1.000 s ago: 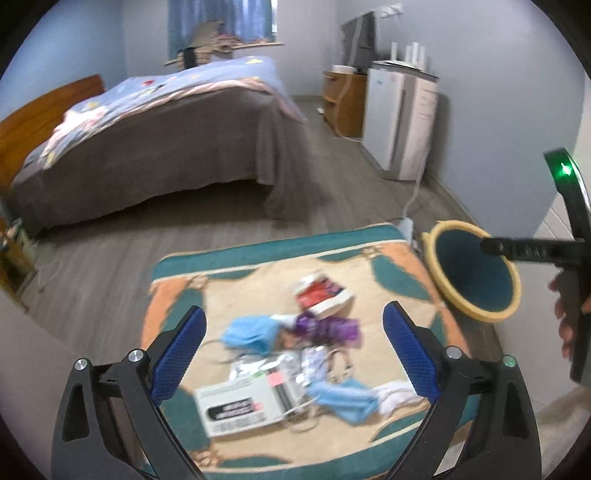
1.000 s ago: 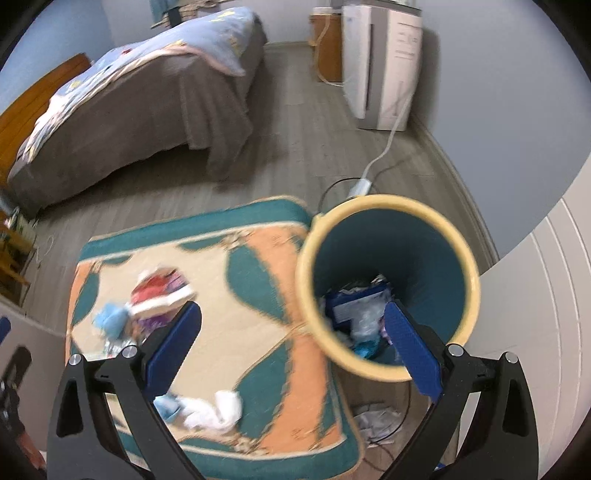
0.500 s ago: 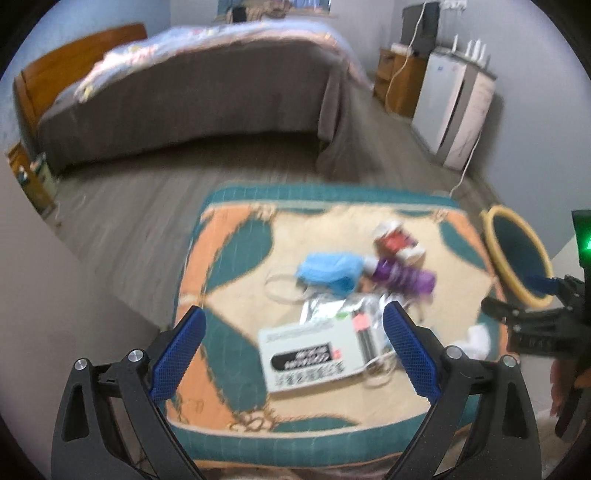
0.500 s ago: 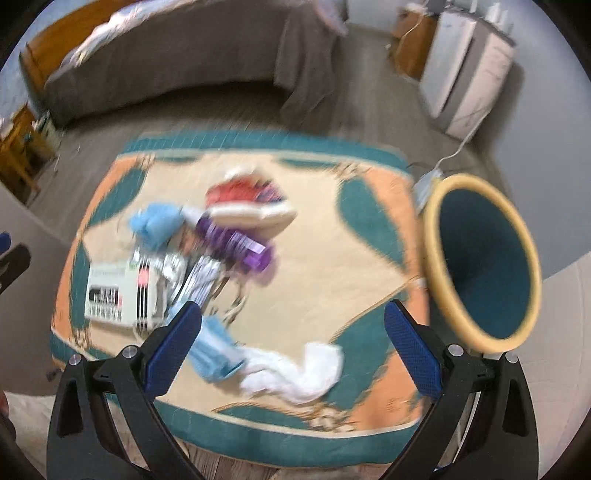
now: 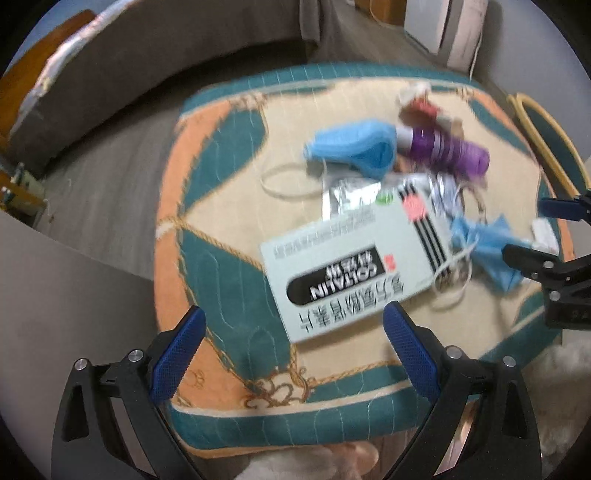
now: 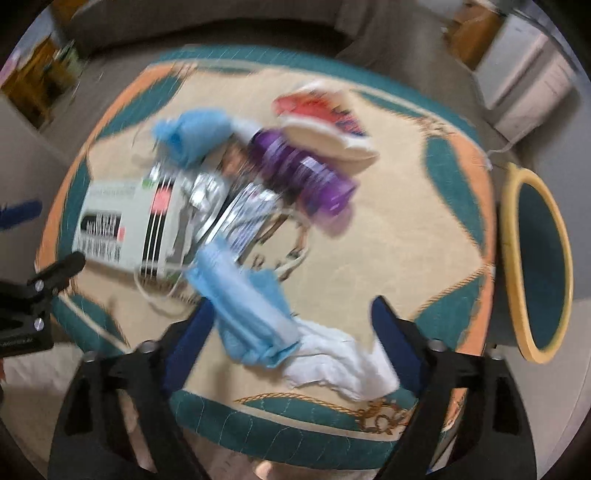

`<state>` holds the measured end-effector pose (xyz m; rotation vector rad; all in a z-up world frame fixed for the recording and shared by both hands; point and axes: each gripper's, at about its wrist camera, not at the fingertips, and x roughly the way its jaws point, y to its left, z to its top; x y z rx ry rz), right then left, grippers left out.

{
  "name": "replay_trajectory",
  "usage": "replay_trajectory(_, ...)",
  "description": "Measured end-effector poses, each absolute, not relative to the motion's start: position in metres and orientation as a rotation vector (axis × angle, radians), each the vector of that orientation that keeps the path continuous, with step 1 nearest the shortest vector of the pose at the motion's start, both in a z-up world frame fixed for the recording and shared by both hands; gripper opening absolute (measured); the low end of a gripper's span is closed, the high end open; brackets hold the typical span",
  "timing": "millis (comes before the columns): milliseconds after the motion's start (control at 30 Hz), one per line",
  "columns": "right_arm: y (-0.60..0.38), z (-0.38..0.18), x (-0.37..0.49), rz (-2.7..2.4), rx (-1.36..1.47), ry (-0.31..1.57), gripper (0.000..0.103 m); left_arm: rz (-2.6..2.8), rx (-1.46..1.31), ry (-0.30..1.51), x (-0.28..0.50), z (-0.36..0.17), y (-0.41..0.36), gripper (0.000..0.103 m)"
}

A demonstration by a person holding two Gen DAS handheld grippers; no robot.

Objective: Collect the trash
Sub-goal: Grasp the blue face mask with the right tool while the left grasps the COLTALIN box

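Observation:
Trash lies on a patterned cushioned stool: a white medicine box, a blue face mask, a purple bottle, a red packet, silver foil. My left gripper is open just in front of the box. My right gripper is open above a second blue mask and a white tissue. The teal bin with a yellow rim stands right of the stool.
A bed with a grey cover stands behind the stool. A white appliance and wooden furniture line the back right. Grey wood floor lies to the left.
Both grippers have swung from the bin toward the stool and dropped closer to the trash. The right gripper now hovers over the near mask and tissue.

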<state>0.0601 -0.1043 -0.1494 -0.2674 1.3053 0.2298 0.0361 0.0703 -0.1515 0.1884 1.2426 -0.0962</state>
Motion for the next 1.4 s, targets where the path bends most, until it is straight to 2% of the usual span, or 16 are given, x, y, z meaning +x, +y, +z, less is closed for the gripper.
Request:
replay_trajectory(33, -0.102, -0.153, 0.060, 0.234, -0.285, 1.313, 0.045, -0.104, 0.192, 1.260, 0.036, -0.156, 0.070, 0.095)
replay_trajectory(100, -0.102, -0.155, 0.061, 0.256, -0.267, 1.335, 0.024, -0.121, 0.211, 1.275, 0.037, -0.161, 0.067, 0.095)
replay_trajectory(400, -0.126, -0.096, 0.079, 0.283, -0.256, 1.277, 0.013, -0.194, 0.327, 1.265, 0.050, -0.167, 0.036, 0.095)
replay_trajectory(700, -0.152, -0.095, 0.094, 0.308, -0.119, 1.294, 0.013, -0.249, 0.354, 1.209, 0.072, -0.173, 0.020, 0.095)
replay_trajectory(900, -0.143, -0.087, 0.097, 0.354, -0.122, 1.263, 0.013, -0.296, 0.333, 1.168, 0.085, -0.173, 0.016, 0.097)
replay_trajectory(1033, -0.143, -0.087, 0.101, 0.340, -0.171, 1.247, 0.013, -0.316, 0.250, 1.212, 0.092, -0.177, 0.025, 0.097)
replay_trajectory(1167, -0.151, -0.103, 0.103, 0.334, -0.141, 1.303, 0.013, -0.320, 0.225, 1.238, 0.093, -0.179, 0.029, 0.089)
replay_trajectory(1200, -0.151, -0.108, 0.103, 0.339, -0.139, 1.315, 0.015, -0.319, 0.224, 1.242, 0.091, -0.178, 0.029, 0.088)
replay_trajectory(1300, -0.145, -0.126, 0.099, 0.332, -0.190, 1.346, 0.042, -0.321, 0.238, 1.247, 0.086, -0.175, 0.026, 0.083)
replay_trajectory(1333, -0.143, -0.130, 0.098, 0.325, -0.205, 1.347, 0.048, -0.319, 0.255, 1.239, 0.087, -0.174, 0.024, 0.083)
replay_trajectory(1400, -0.141, -0.139, 0.097, 0.324, -0.201, 1.370, 0.048, -0.311, 0.259, 1.230, 0.083, -0.168, 0.020, 0.081)
